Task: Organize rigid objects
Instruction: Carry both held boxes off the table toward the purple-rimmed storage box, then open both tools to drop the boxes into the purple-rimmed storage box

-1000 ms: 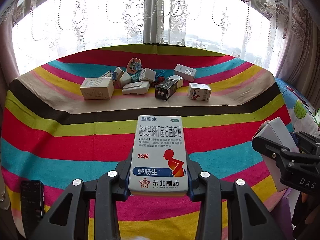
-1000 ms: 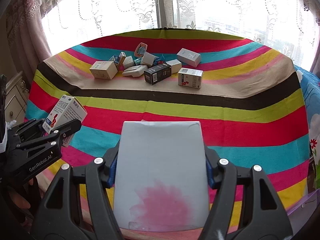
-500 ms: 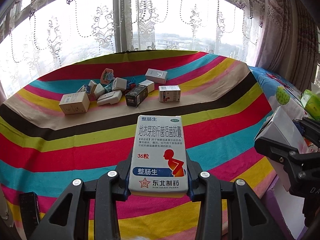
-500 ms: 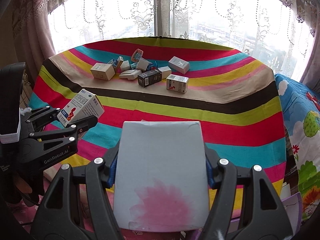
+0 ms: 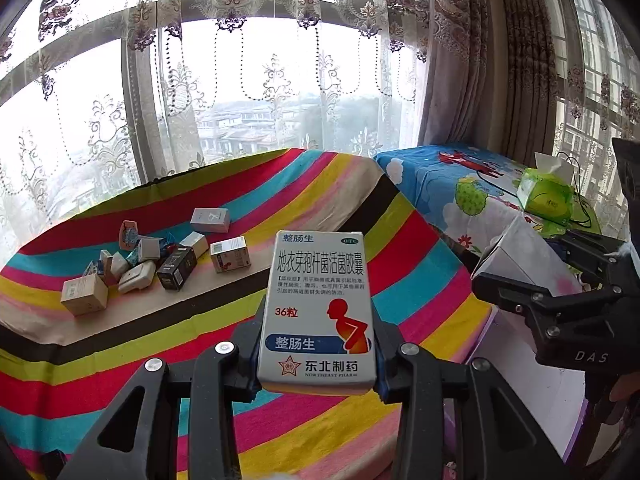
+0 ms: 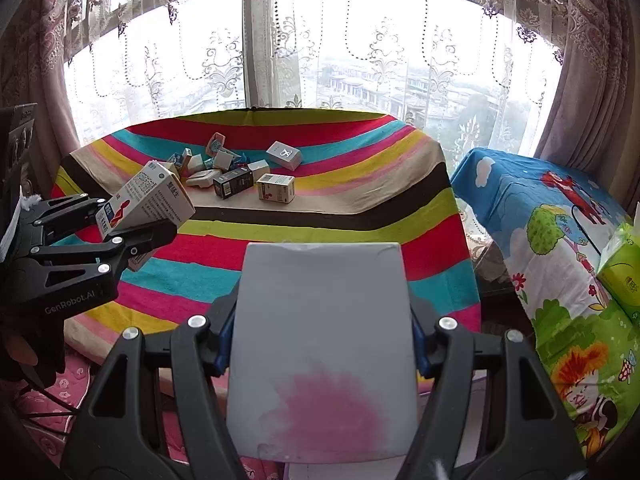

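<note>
Carrying step: the left gripper [image 5: 316, 344] clamps a medicine box [image 5: 318, 308] at lower centre; the right gripper [image 6: 322, 344] clamps a grey box [image 6: 322, 352]. Next, each needs a set-down spot, seemingly away from the pile of boxes [image 6: 236, 172] at upper left.

Both tongs now raised and swung rightward, away from the striped bench [image 5: 400, 248]. Pile of small boxes [image 6: 236, 172] now farther off, leftward. Cartoon-print bed [image 6: 560, 240] newly in view.

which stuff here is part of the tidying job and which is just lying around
Part of the job:
- medicine box in the left hand-held gripper
- grey box with pink stain in the right hand-held gripper
- pile of small boxes on the striped cloth

Just lying about:
- green tissue pack
- cartoon-print cloth
- lace curtains
</note>
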Demonstrator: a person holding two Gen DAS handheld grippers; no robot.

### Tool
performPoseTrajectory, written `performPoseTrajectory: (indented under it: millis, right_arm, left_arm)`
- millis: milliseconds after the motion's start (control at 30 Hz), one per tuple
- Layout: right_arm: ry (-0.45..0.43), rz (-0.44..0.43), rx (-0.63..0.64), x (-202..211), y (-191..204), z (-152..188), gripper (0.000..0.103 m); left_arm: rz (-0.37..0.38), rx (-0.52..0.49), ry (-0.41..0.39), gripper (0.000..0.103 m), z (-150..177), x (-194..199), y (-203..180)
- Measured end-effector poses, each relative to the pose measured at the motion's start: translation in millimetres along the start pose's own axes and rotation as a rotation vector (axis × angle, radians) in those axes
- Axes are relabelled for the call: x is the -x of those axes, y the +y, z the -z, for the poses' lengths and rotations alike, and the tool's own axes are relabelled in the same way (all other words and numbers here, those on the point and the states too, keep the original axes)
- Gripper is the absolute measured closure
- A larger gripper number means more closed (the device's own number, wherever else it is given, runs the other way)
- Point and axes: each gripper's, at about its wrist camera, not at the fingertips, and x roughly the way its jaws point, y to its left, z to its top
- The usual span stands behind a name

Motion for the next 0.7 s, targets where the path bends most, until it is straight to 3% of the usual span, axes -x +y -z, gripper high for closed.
performPoseTrajectory:
  millis: [200,433,700]
  right_arm:
    - [0.015,0.086,-0.022,25.5,-34.4,16.7,0.034]
    - [0.086,0.185,-0.065,45.8,-72.7,56.0,0.034]
    - [0.185,0.266,-0.113,49.6,-106.3,96.6,0.034]
  left_arm:
    - [0.147,-0.046,0.016,0.061,-5.8,3.5,-41.8]
    - [0.307,-0.116,0.144,0.061,13.7,-17.1,-95.8]
    - [0.449,-0.273,0.25,0.061,45.7,-32.0,-163.4]
